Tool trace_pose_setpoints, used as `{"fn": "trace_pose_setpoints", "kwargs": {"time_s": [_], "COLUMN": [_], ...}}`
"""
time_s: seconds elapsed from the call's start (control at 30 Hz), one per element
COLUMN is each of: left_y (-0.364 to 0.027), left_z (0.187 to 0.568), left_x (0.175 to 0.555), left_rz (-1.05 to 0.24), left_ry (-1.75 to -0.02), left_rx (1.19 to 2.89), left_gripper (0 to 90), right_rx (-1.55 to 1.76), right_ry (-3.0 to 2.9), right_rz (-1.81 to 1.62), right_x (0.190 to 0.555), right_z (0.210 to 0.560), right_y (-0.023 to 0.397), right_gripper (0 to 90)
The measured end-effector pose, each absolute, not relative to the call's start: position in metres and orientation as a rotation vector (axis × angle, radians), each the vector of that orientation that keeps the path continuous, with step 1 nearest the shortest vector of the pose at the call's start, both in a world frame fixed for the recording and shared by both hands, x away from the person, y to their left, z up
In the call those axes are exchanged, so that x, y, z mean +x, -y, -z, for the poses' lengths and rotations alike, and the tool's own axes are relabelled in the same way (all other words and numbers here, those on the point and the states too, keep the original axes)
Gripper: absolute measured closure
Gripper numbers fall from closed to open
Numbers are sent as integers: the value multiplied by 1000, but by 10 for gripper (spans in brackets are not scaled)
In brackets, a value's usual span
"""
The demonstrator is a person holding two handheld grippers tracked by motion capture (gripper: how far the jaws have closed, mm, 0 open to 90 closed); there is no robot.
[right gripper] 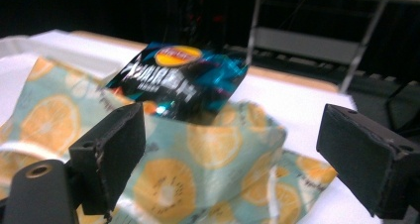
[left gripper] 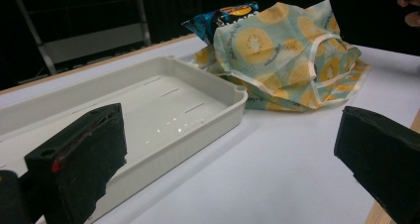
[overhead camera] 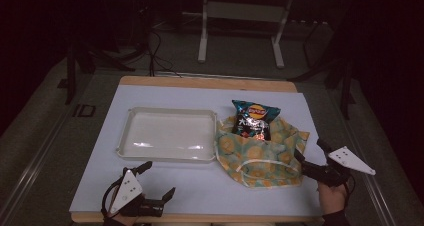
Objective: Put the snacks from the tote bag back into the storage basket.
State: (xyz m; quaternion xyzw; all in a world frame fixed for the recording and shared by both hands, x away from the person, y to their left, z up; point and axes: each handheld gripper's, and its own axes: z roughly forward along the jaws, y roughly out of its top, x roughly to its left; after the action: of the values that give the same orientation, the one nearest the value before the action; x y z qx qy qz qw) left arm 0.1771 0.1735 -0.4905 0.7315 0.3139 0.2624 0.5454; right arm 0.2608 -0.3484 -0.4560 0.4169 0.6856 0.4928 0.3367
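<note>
Chip bag (overhead camera: 254,118): one, glossy, crinkled, lower half hidden inside one soft citrus-print cloth bag (overhead camera: 260,156), right of one rigid white tray (overhead camera: 167,134). Right gripper (overhead camera: 310,157) near the cloth's right edge, jaws wide apart, empty. Left gripper (overhead camera: 157,180) likewise spread, holding nothing.

A black-and-blue chip bag (overhead camera: 254,118) sticks out of the orange-print cloth bag (overhead camera: 260,153).
</note>
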Motion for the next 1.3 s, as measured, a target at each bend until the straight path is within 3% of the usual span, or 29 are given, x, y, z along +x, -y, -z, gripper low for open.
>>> {"fn": "trace_pose_setpoints", "kwargs": {"time_s": [0.67, 1.3], "left_y": [-171, -168], "left_z": [490, 491], "left_x": [179, 180], "left_rz": [-627, -619], "left_ry": [-747, -733], "left_rx": [1728, 1733], "left_gripper": [2, 2], "right_rx": [1030, 947], "right_ry": [-1917, -1938], "right_rz": [-1351, -1346], "right_x": [253, 261], "right_z": [449, 416], "right_y": [349, 345], "right_gripper": [133, 140]}}
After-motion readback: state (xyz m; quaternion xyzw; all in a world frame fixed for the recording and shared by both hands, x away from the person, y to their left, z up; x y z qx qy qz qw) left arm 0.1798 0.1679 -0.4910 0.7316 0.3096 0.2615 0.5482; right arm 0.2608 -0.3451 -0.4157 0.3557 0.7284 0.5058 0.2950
